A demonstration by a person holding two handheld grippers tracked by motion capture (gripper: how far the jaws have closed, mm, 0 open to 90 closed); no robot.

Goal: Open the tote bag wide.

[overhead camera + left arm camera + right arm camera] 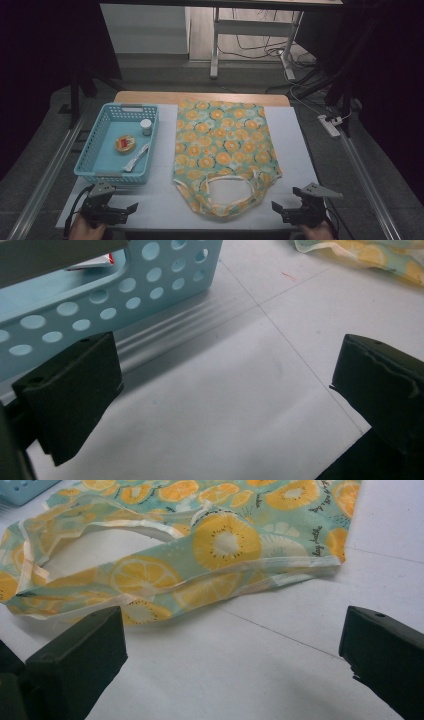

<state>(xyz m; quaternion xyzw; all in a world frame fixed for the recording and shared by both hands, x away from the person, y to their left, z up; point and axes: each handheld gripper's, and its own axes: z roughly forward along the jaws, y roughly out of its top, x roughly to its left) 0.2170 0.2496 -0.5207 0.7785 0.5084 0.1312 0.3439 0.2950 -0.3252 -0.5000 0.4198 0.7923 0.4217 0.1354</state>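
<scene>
Fabric bag (222,145) lies flat in the middle of the white tabletop (295,145), mint-green cloth printed with orange and yellow citrus slices, cream trim along its edges. Its looped handles (227,192) sit at the near end, toward the person, slightly rumpled; the far end is squared off and smooth. In the right gripper view the bag's near corner and hem (280,572) show small black lettering among the fruit print, with one handle strap curling up at the left. Left hand-held gripper (131,207) rests low at the near left edge, jaws spread wide, nothing between them, just in front of a light blue perforated basket (100,172). Right hand-held gripper (278,207) sits at the near right, jaws also released and empty, close to the bag's handles but apart from the cloth.
</scene>
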